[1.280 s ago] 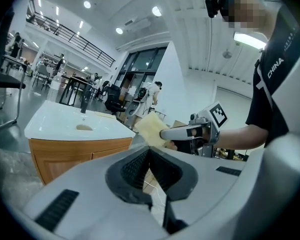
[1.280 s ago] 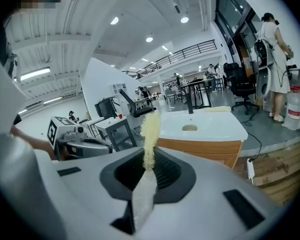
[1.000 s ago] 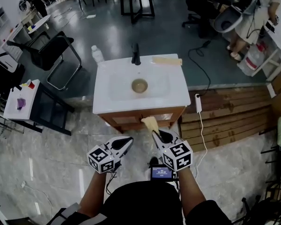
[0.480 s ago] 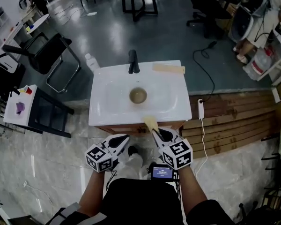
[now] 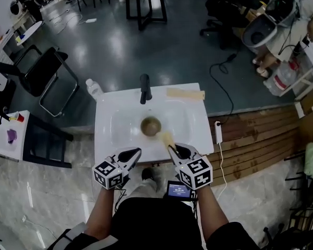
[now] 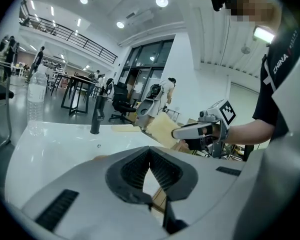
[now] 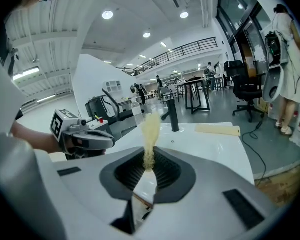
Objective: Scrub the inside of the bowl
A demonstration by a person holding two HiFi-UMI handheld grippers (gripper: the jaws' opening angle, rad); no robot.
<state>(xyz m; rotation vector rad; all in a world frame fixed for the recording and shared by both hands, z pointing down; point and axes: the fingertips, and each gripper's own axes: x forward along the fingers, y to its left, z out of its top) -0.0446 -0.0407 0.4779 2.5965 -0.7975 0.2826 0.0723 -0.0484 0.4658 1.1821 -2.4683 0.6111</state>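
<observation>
A brown bowl (image 5: 151, 125) sits in the basin of the white sink (image 5: 107, 134), in front of the black faucet (image 5: 145, 87). My right gripper (image 5: 173, 148) hovers over the sink's front edge, just right of the bowl. It is shut on a thin yellow sponge cloth (image 5: 167, 138), which stands upright between the jaws (image 7: 151, 126). My left gripper (image 5: 134, 153) is shut and holds nothing. It is level with the right one at the front edge, near the bowl's left. In the left gripper view the jaws meet with nothing between them.
A second yellow cloth (image 5: 185, 94) lies on the sink's back right corner and a clear bottle (image 5: 93, 88) stands at the back left. A black chair (image 5: 41, 77) is to the left. A person (image 5: 297, 14) stands at the far right. A cable and power strip (image 5: 218, 132) lie on the wooden floor.
The sink has come closer in the head view. Both grippers, first short of the cabinet, now reach over its front edge. The sponge cloth stays in the right jaws.
</observation>
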